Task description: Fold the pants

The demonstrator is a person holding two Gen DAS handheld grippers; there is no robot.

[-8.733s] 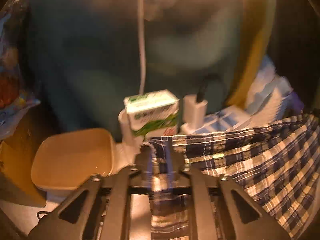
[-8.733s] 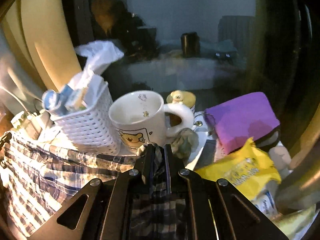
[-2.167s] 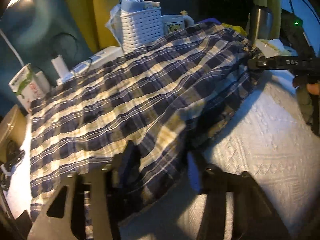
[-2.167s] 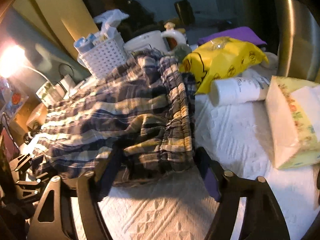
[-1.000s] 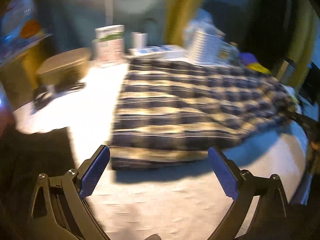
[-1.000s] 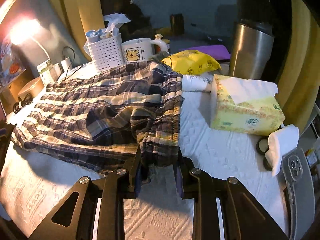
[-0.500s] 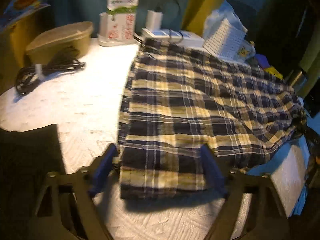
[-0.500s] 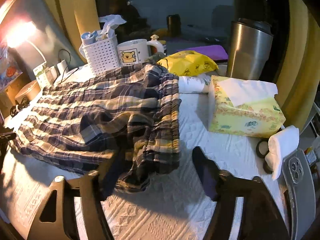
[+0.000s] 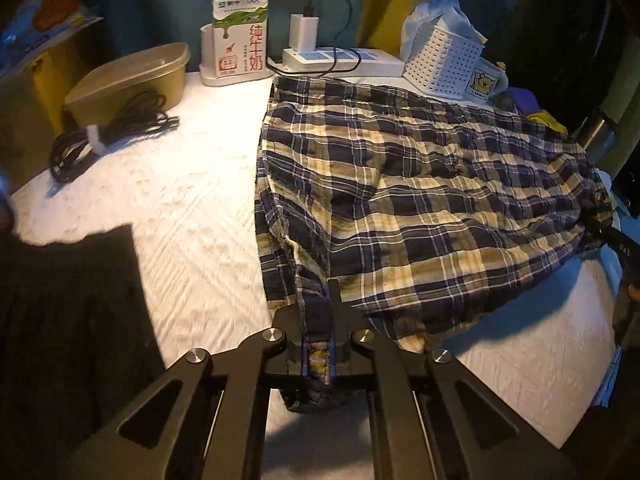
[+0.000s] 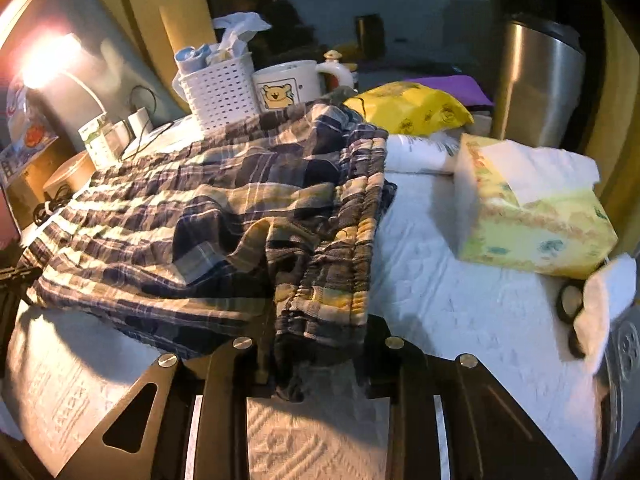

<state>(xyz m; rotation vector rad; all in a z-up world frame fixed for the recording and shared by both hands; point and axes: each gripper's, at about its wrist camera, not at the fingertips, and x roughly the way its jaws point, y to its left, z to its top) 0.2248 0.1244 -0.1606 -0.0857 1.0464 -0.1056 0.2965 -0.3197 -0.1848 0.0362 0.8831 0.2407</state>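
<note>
The navy and cream plaid pants (image 9: 400, 184) lie spread across the white textured table (image 9: 192, 216), folded lengthwise. My left gripper (image 9: 318, 320) is shut on the near hem corner of the pants. In the right wrist view my right gripper (image 10: 316, 344) is closed on the bunched elastic waistband (image 10: 336, 264) at the near corner of the pants (image 10: 192, 216). That gripper shows as a dark tip at the far right edge of the left wrist view (image 9: 616, 240).
Along the back stand a tan lidded box (image 9: 128, 76), a coiled black cable (image 9: 108, 132), a milk carton (image 9: 240, 36), a power strip (image 9: 340, 60), a white basket (image 9: 444, 60) and a bear mug (image 10: 288, 84). A yellow bag (image 10: 408, 108), steel tumbler (image 10: 536, 76) and tissue box (image 10: 528, 208) sit right.
Both grippers were open half a second ago, straddling the cloth. Now my left has closed on the hem corner and my right on the waistband.
</note>
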